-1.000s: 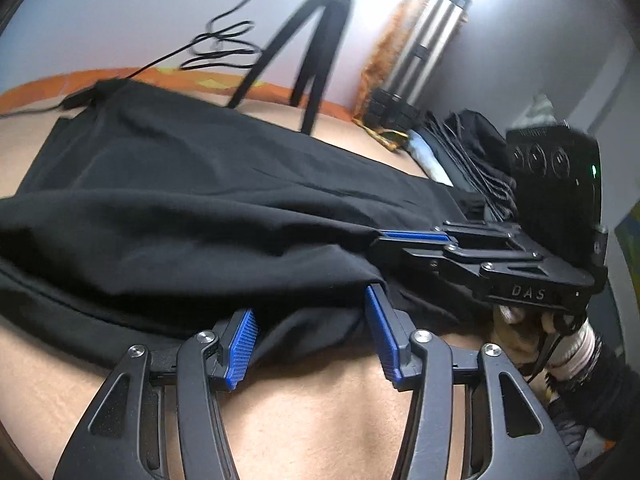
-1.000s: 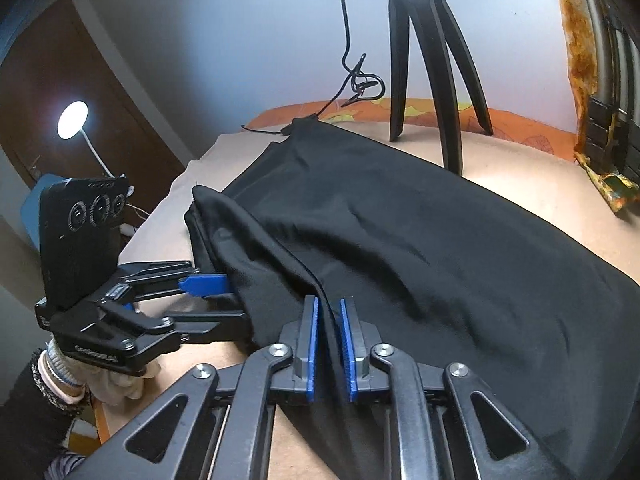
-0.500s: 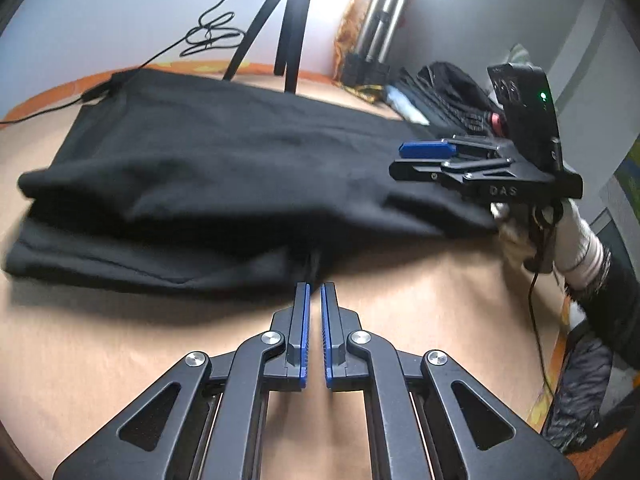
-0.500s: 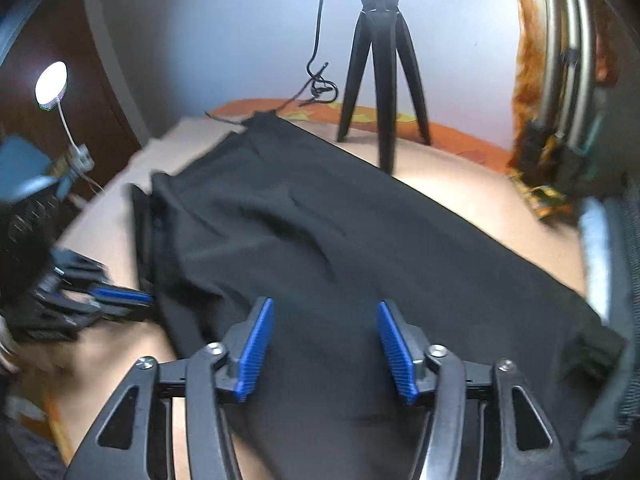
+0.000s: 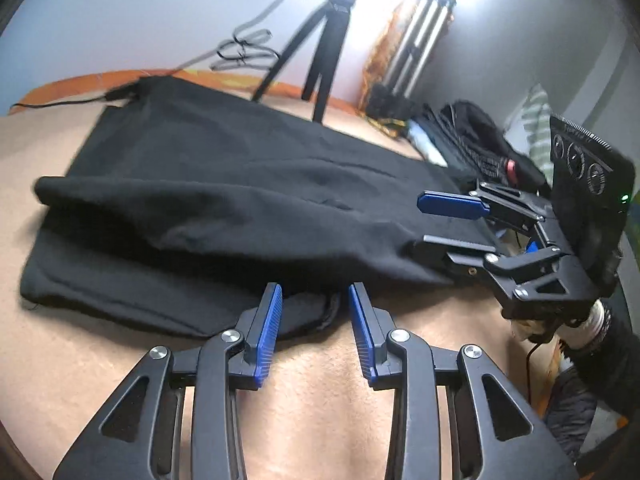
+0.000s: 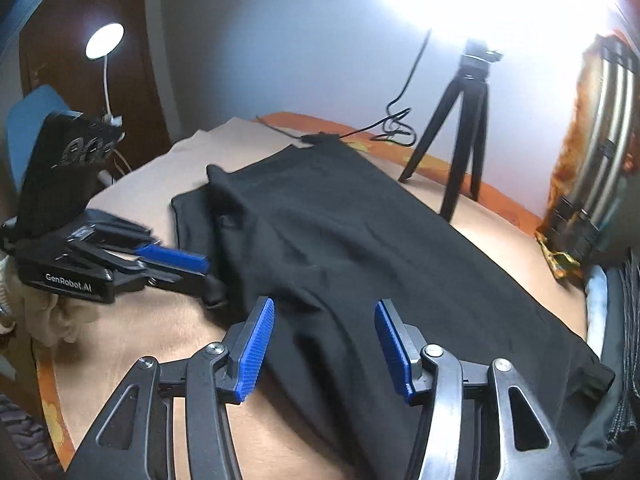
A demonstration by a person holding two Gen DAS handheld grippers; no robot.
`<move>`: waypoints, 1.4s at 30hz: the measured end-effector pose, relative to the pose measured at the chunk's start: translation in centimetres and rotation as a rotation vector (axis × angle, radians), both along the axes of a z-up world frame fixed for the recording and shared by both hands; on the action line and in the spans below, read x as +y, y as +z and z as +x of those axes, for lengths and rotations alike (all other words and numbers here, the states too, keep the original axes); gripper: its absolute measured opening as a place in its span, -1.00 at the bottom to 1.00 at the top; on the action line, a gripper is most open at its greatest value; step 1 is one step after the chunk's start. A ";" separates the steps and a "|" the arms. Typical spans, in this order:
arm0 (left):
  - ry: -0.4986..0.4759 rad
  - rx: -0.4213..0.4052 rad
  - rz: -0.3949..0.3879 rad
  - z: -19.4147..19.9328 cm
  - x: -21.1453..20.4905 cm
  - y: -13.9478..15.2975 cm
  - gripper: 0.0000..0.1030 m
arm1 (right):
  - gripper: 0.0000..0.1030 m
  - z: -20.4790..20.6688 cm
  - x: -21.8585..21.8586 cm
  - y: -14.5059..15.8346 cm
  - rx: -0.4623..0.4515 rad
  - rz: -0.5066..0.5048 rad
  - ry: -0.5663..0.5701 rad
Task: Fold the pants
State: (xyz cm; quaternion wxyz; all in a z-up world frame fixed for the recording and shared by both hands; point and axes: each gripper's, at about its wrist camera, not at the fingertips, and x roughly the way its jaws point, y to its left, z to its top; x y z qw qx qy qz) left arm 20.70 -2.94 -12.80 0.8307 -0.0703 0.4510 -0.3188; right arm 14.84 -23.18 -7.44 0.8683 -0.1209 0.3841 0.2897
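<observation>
Two low, near wrist views from opposite sides, sharing the pants (image 5: 224,200).

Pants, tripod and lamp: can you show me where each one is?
pants (image 6: 360,240), right wrist view, on the flat black cloth in the middle.
tripod (image 6: 468,120), right wrist view, where its black legs meet.
lamp (image 6: 104,41), right wrist view, on the round glowing head.

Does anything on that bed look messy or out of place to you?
Slightly. The black pants are folded unevenly: the top layer bunches in a ridge, and the layer beneath sticks out along the near edge by the open left gripper. Nothing looks spilled or damaged.
</observation>
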 end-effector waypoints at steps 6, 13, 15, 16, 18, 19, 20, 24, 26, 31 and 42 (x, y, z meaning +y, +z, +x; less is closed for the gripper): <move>-0.054 -0.030 0.031 -0.6 -1.2 -0.3 -0.64 | 0.02 -0.6 0.9 -1.7 0.063 -0.020 0.100; -0.108 -0.088 0.129 -2.2 -2.4 -0.3 -0.95 | -1.00 0.6 0.5 -2.6 0.055 -0.044 0.051; -0.106 -0.086 0.119 -2.4 -2.0 -0.2 -0.95 | -1.00 1.5 -0.2 -2.1 0.057 0.003 0.003; -0.102 -0.079 0.107 -2.3 -1.8 -0.2 -0.95 | -1.00 1.8 -0.5 -1.9 0.071 0.031 0.002; -0.111 -0.049 0.061 -2.2 -1.4 0.0 -0.95 | -0.99 2.1 -0.8 -1.6 0.085 0.055 0.006; -0.121 -0.052 0.051 -2.4 -1.2 0.3 -0.95 | -0.92 2.1 -0.7 -1.5 0.076 0.045 0.007; -0.121 -0.068 0.060 -2.5 -1.2 0.6 -0.95 | -0.91 1.9 -0.6 -1.6 0.070 0.036 0.015; -0.067 -0.041 0.031 -1.5 -1.2 0.6 -0.79 | -0.25 1.9 -0.7 -1.7 0.076 0.046 0.013; -0.069 -0.034 0.061 -1.3 -1.8 0.3 -0.60 | -0.26 2.1 -0.9 -1.5 0.076 0.054 -0.003; -0.086 -0.061 0.101 -1.0 -3.5 0.1 -0.38 | -0.26 1.8 -0.9 -0.9 0.085 0.078 0.025; -0.126 -0.127 0.147 -2.1 -3.8 0.3 -0.95 | -1.00 2.4 -0.7 -2.1 0.091 0.031 0.004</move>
